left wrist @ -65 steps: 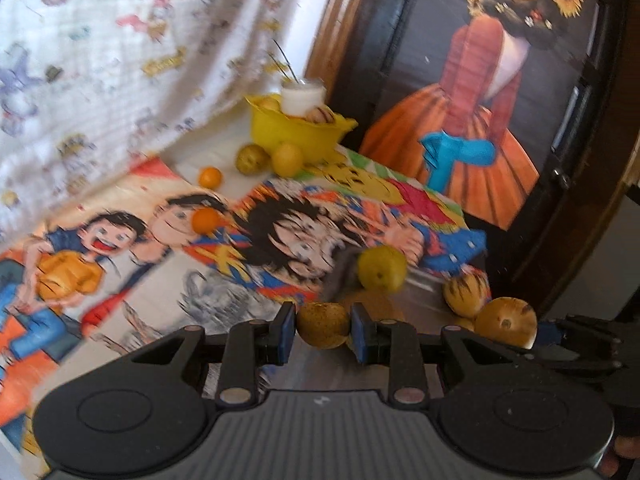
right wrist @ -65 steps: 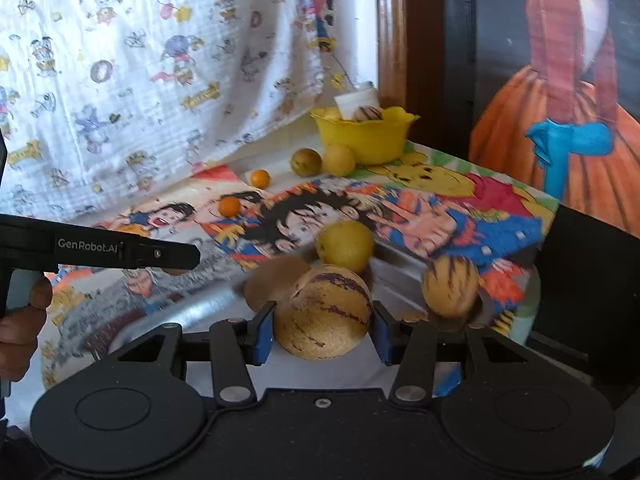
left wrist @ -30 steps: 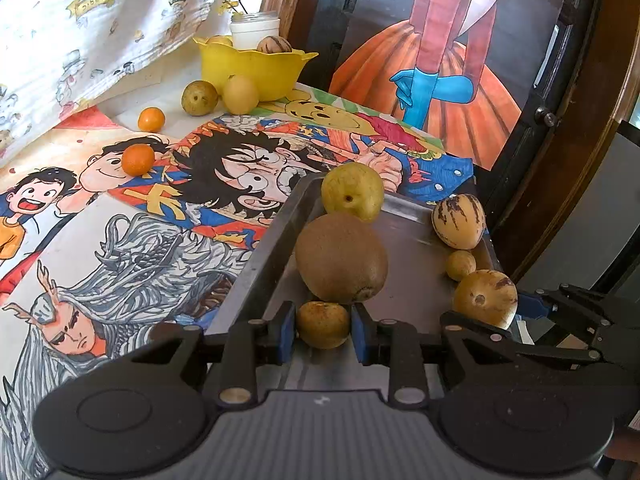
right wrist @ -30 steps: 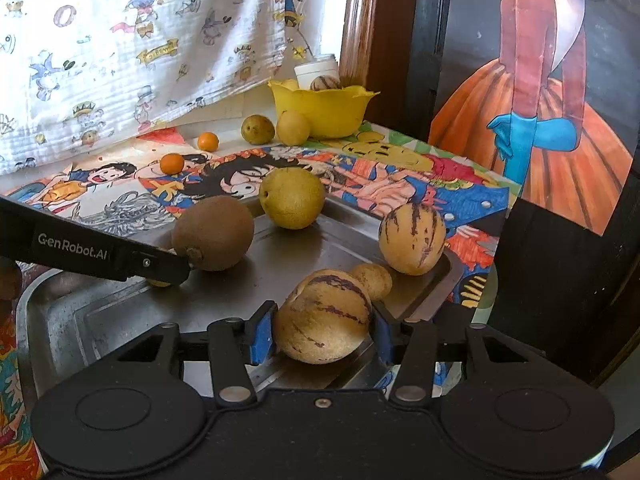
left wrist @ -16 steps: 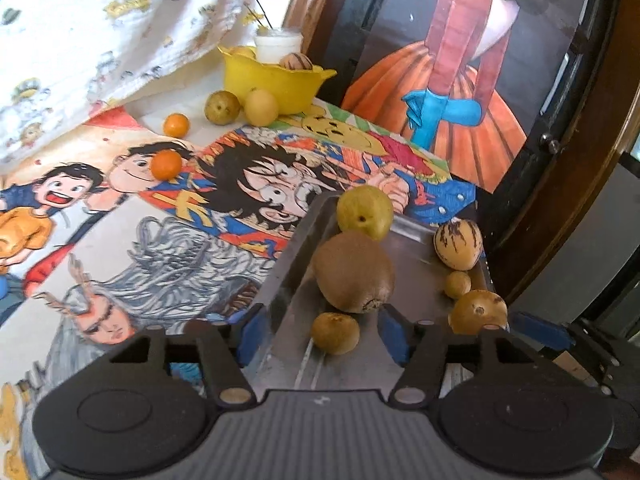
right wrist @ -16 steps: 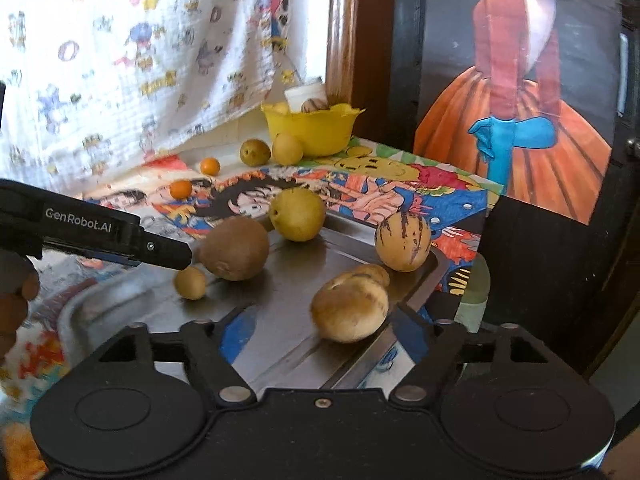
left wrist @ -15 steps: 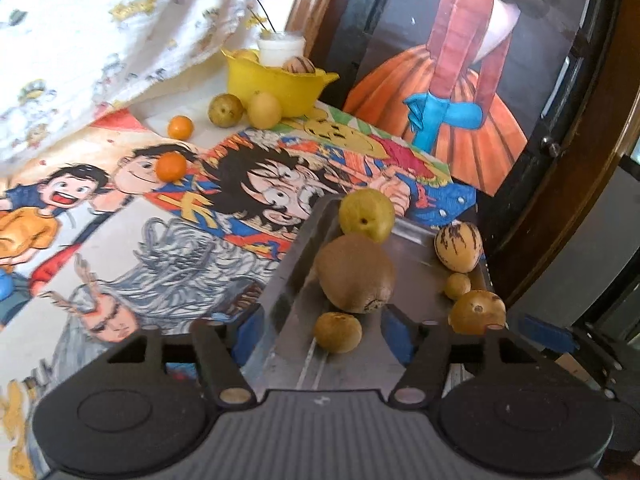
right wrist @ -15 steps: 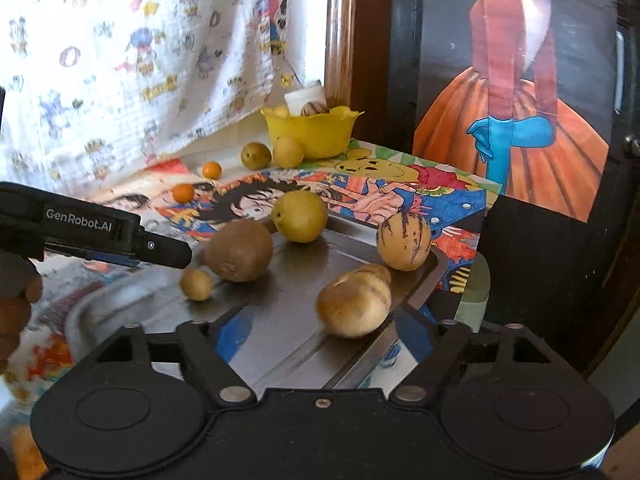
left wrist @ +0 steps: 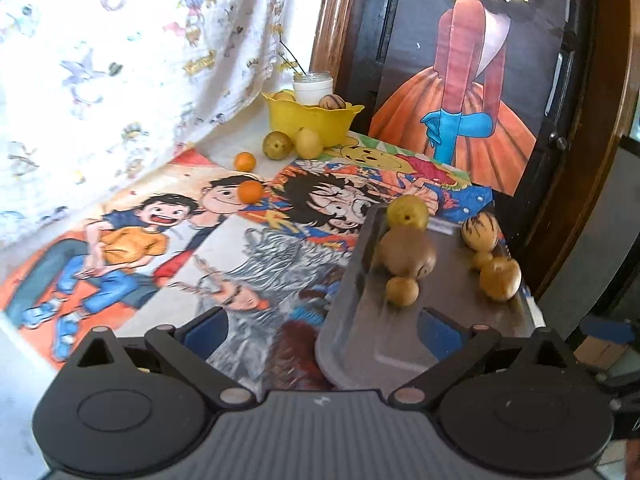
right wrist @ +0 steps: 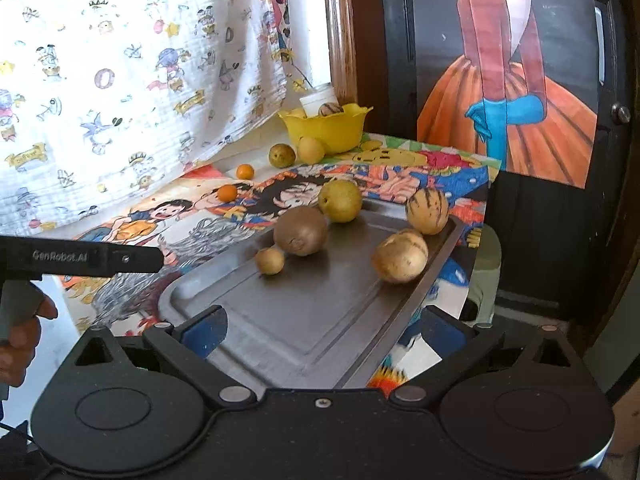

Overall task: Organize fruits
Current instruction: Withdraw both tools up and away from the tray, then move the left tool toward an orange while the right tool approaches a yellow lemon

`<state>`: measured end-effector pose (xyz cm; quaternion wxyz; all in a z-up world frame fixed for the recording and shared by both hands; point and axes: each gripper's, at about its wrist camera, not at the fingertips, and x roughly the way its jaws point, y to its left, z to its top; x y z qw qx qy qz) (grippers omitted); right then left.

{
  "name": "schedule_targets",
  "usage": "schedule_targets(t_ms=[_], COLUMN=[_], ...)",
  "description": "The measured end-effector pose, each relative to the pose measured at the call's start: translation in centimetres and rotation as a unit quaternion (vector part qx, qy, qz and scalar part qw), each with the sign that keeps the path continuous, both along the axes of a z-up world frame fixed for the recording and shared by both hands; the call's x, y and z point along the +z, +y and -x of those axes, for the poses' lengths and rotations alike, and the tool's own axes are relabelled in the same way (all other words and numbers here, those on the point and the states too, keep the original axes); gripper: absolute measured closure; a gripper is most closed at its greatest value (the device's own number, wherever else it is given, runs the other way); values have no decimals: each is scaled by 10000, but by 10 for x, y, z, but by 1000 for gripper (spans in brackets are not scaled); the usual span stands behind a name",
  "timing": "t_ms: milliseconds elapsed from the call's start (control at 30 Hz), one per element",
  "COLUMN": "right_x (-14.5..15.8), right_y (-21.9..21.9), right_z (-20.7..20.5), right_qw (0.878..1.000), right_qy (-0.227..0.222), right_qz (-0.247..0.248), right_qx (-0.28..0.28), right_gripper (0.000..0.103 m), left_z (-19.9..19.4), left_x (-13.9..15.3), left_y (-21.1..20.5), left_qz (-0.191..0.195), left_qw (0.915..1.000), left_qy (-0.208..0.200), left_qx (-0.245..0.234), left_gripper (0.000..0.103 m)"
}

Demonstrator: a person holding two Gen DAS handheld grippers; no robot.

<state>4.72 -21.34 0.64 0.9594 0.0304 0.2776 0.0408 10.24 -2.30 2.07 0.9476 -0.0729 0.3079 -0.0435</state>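
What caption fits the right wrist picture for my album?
Open right tool above a metal tray holding six fruits, yellow bowl behind.

L gripper [left wrist: 324,326] and R gripper [right wrist: 326,326]: jaws opening wide, nothing between; left hand [right wrist: 20,334] seemingly grips its handle.

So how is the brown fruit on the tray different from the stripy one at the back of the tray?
The brown fruit is plain, dull and fuzzy-looking; the stripy fruit is pale yellow with dark purple streaks. The brown fruit sits beside a small yellow fruit, while the stripy fruit sits by the tray's far rim. Both are roundish, similar in size, and loose on the tray.
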Motion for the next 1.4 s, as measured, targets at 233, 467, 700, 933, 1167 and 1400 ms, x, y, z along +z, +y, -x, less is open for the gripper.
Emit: schedule_targets(t_ms=[233, 467, 700, 933, 1167, 1400], right_x=[-6, -11, -9, -10, -10, 6], right_y=[18, 36, 46, 53, 39, 17], right_z=[14, 19, 11, 1, -4, -25], right_qw=[9984, 9956, 9952, 9947, 9960, 9967], right_qy=[566, 938, 966, 968, 715, 356], right_qz=[-78, -74, -29, -150, -452, -629], right_qx=[-19, 29, 173, 300, 275, 369], right_gripper=[1, 1, 1, 1, 1, 1], left_z=[28, 42, 45, 40, 32, 13], left_x=[0, -3, -6, -11, -10, -3], left_y=[9, 18, 33, 50, 60, 61], left_qz=[-200, -524, -718, -809, -816, -928], left_qw=[9998, 9985, 9969, 9946, 9929, 9913], left_qy=[4, 128, 294, 478, 476, 323], left_qx=[0, -51, 139, 437, 722, 876], left_gripper=[1, 1, 1, 1, 1, 1])
